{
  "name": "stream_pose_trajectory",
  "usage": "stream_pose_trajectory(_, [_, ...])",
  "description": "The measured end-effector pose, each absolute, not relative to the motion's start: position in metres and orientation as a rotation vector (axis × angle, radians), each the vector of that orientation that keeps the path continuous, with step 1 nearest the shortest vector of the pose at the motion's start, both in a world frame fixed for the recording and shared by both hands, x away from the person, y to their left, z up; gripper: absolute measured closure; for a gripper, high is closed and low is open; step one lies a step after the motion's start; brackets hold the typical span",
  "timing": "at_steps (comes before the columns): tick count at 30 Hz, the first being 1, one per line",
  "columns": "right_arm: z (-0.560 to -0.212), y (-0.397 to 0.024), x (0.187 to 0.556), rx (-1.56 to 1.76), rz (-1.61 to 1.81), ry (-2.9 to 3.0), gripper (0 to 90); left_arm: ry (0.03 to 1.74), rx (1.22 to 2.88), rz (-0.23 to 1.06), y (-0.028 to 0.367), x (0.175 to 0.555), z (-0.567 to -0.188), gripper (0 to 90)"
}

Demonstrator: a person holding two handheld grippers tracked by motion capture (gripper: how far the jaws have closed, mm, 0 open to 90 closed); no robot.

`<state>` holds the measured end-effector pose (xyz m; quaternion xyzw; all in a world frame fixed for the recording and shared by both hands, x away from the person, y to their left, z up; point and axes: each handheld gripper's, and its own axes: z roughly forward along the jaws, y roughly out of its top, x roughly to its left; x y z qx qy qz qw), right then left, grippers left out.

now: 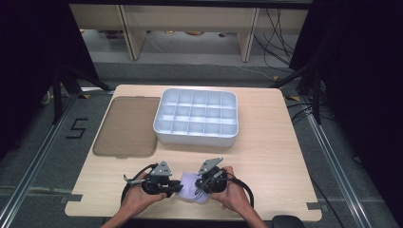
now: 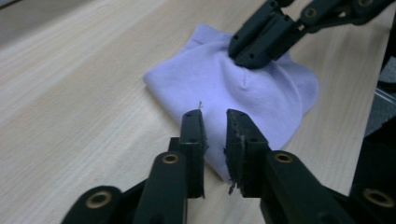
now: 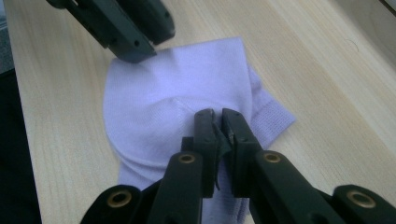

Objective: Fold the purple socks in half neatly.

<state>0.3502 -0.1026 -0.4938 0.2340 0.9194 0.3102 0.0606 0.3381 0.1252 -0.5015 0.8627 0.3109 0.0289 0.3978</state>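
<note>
One folded pale lilac sock [image 1: 191,188] lies at the lower middle of the high view, on the light wooden table [image 1: 266,156], between the two grippers. The right gripper [image 3: 217,122] is clenched on a pinch of its fabric; the left gripper [image 2: 215,122] stands released, jaws parted just over the near edge with no cloth pressed. The work in hand looks like folding or bundling the sock. The next move probably calls for the left to take a fresh grip. One white compartment tray [image 1: 196,117] and one brownish translucent lid [image 1: 126,126] wait above, upper middle and left.
</note>
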Motion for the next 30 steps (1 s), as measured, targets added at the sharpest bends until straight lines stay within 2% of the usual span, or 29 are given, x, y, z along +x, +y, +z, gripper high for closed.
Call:
stream_pose_trajectory(6, [-0.494, -0.103, 0.35, 0.706, 0.941, 2.78, 85.0, 0.864, 2.157, -0.009, 0.126, 0.34, -0.505, 60.6])
stream_pose_trajectory(13, [-0.493, -0.103, 0.35, 0.699, 0.928, 2.782, 84.5, 0.909, 2.162, -0.032, 0.123, 0.342, -0.509, 58.6])
stream_pose_trajectory(17, [-0.494, -0.103, 0.349, 0.704, 0.945, 2.777, 84.2, 0.908, 2.149, -0.045, 0.121, 0.344, -0.511, 66.9])
stream_pose_trajectory(22, [-0.492, -0.107, 0.35, 0.722, 0.974, 2.762, 82.2, 0.895, 2.124, -0.021, 0.123, 0.345, -0.51, 83.0])
stream_pose_trajectory(30, [-0.477, -0.11, 0.339, 0.66, 1.111, 2.738, 83.4, 0.848, 2.127, 0.059, 0.121, 0.344, -0.502, 85.2])
